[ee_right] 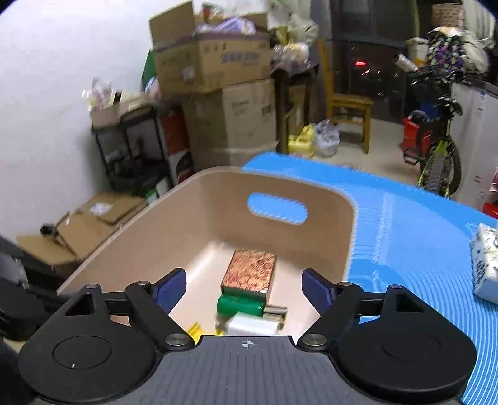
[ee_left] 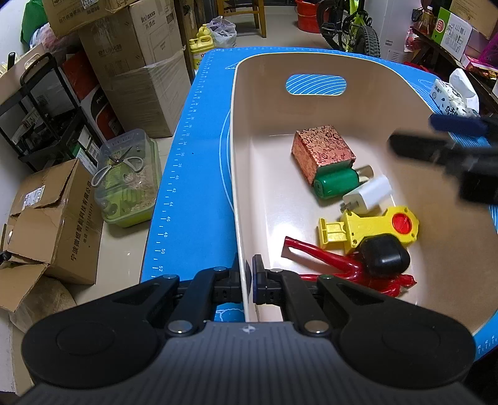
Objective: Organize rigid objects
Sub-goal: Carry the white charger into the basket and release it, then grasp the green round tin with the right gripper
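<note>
A beige bin (ee_left: pixel 264 102) stands on the blue mat (ee_left: pixel 193 187). My left gripper (ee_left: pixel 251 274) is shut on the bin's near left wall, one finger inside and one outside. In the bin lie a red-gold patterned box (ee_left: pixel 323 151), a green cylinder (ee_left: pixel 336 185), a white charger (ee_left: pixel 368 193), a yellow toy with a red disc (ee_left: pixel 370 229), a black case (ee_left: pixel 384 257) and a red looped piece (ee_left: pixel 326 261). My right gripper (ee_right: pixel 244 286) hangs open over the bin (ee_right: pixel 186 218), above the box (ee_right: pixel 249 271), cylinder (ee_right: pixel 239 307) and charger (ee_right: pixel 249 327), holding nothing. It shows blurred (ee_left: pixel 414 132) at the right of the left wrist view.
A patterned tissue pack (ee_right: pixel 485 274) lies on the mat right of the bin. On the floor to the left are stacked cardboard boxes (ee_left: pixel 133 71), a clear container with scissors (ee_left: pixel 124 180) and a black rack. A wooden chair (ee_right: pixel 348 102) and a bicycle (ee_left: pixel 351 28) stand beyond the table.
</note>
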`<state>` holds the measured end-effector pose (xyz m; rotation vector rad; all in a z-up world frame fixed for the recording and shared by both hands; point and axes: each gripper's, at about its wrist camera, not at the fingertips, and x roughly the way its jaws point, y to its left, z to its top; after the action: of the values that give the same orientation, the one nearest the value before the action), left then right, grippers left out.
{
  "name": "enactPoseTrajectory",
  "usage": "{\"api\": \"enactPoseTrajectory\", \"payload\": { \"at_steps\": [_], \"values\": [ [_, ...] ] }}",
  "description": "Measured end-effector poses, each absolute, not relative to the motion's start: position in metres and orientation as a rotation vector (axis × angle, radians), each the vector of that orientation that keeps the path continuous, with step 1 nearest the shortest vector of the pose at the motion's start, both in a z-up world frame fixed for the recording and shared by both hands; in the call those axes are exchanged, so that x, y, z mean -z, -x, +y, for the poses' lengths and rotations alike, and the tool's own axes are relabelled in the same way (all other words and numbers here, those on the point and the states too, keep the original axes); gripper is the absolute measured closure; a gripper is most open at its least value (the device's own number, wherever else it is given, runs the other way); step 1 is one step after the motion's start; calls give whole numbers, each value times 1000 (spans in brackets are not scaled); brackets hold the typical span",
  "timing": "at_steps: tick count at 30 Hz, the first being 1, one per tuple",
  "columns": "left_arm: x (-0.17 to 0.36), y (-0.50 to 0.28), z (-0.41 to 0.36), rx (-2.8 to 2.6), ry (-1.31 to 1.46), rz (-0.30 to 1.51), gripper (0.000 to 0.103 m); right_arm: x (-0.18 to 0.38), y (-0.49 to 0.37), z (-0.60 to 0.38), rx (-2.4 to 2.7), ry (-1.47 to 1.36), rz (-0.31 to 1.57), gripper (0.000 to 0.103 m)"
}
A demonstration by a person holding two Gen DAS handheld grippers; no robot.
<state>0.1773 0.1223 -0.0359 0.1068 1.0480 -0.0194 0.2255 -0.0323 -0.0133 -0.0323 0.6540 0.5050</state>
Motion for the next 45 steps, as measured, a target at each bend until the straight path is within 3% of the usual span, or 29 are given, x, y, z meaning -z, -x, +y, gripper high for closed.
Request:
{"api": "enactPoseTrajectory", "payload": {
  "at_steps": [10, 35, 42, 45],
  "values": [
    [36, -177, 122, 18, -107, 1049, 97, 2, -244, -105, -310, -69, 567, 15],
    [35, -178, 122, 21, -104, 1049, 97, 122, -294, -175, -25, -82, 706, 15],
    [36, -178, 122, 20, -104, 1049, 97, 135, -298, -176, 15, -72, 712, 21],
    [36, -178, 122, 19, -107, 1049, 97, 136, -298, -174, 25, -45, 709, 34]
  ]
}}
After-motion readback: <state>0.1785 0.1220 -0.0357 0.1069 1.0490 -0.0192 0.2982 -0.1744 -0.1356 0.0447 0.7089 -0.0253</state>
